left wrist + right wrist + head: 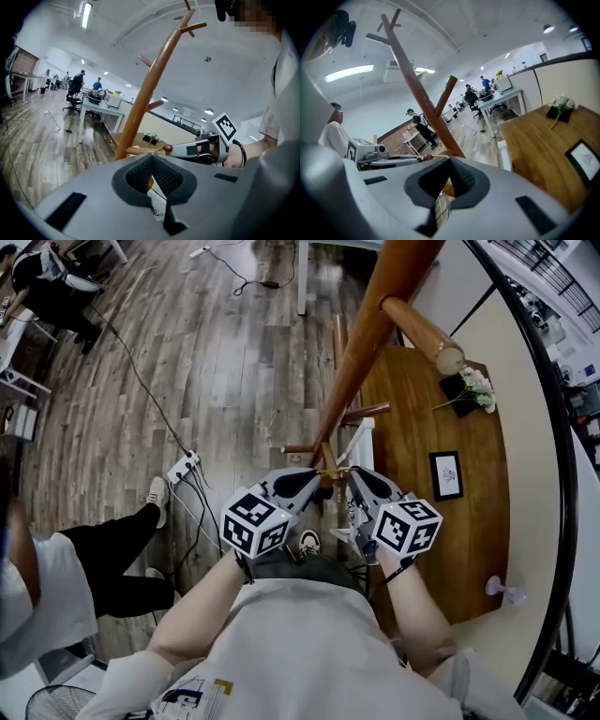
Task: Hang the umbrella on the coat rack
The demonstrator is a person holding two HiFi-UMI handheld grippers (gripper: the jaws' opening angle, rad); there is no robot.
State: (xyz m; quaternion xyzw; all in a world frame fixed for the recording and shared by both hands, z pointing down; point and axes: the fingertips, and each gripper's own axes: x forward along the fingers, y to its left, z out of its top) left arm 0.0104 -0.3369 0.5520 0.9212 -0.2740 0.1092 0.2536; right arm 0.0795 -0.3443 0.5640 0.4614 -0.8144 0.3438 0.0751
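Pinching one cord point(334, 470) — two hand-held grippers point(317, 476) point(352, 474), facing

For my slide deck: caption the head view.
Left claw and right claw pinch a tan cord together beside the wooden coat rack.

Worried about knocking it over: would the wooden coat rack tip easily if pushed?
Probably tippy: the coat rack is a tall, slim pole whose base is hidden. It looks like stiff wood, unlikely to flex. The table close beside it might check a fall that way.
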